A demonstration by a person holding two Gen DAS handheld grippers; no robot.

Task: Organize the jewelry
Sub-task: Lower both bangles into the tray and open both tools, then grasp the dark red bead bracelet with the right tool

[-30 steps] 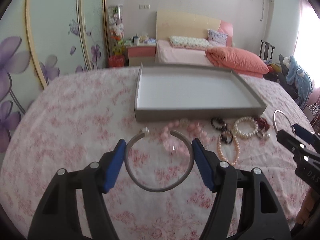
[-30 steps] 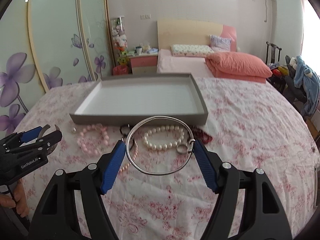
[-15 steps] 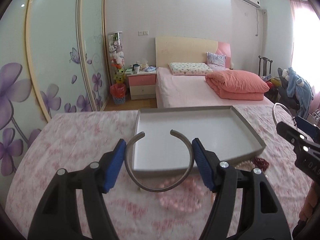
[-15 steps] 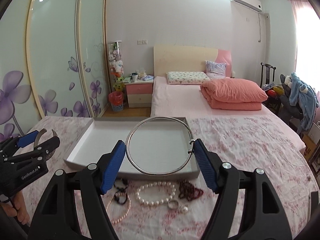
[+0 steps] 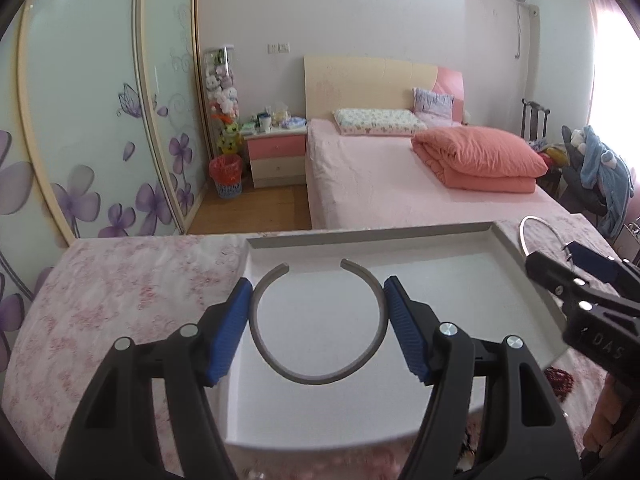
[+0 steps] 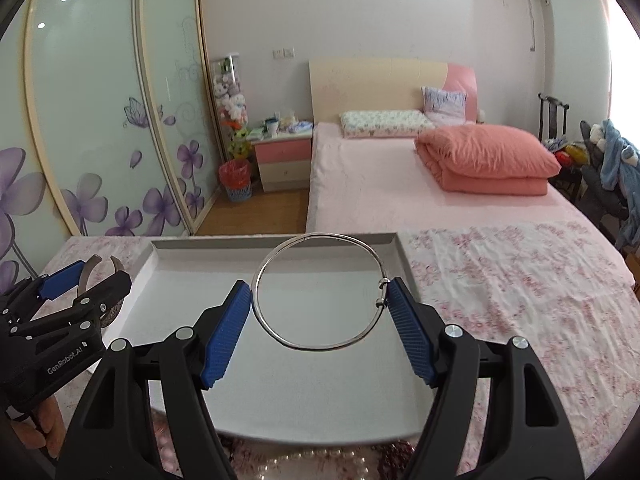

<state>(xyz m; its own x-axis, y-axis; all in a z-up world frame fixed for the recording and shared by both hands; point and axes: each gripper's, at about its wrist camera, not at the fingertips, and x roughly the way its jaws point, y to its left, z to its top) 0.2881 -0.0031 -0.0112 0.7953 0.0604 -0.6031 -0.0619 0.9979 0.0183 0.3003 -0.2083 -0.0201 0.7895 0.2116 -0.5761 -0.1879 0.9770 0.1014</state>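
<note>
Left wrist view: the left gripper (image 5: 318, 322) fingers (image 5: 228, 332) clamp an open-ended grey metal cuff bangle (image 5: 320, 374) above the shallow grey rectangular tray (image 5: 508, 240) on the floral-clothed worktop (image 5: 120, 280); right wrist view: the right gripper (image 6: 320, 324) fingers (image 6: 410, 330) clamp a thin silver wire hoop bangle (image 6: 320, 346) over the same tray.

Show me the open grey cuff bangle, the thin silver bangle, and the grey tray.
open grey cuff bangle (image 5: 320, 378): left wrist view, bottom of its curve.
thin silver bangle (image 6: 320, 347): right wrist view, lower arc of the wire.
grey tray (image 6: 276, 241): right wrist view, far rim.
</note>
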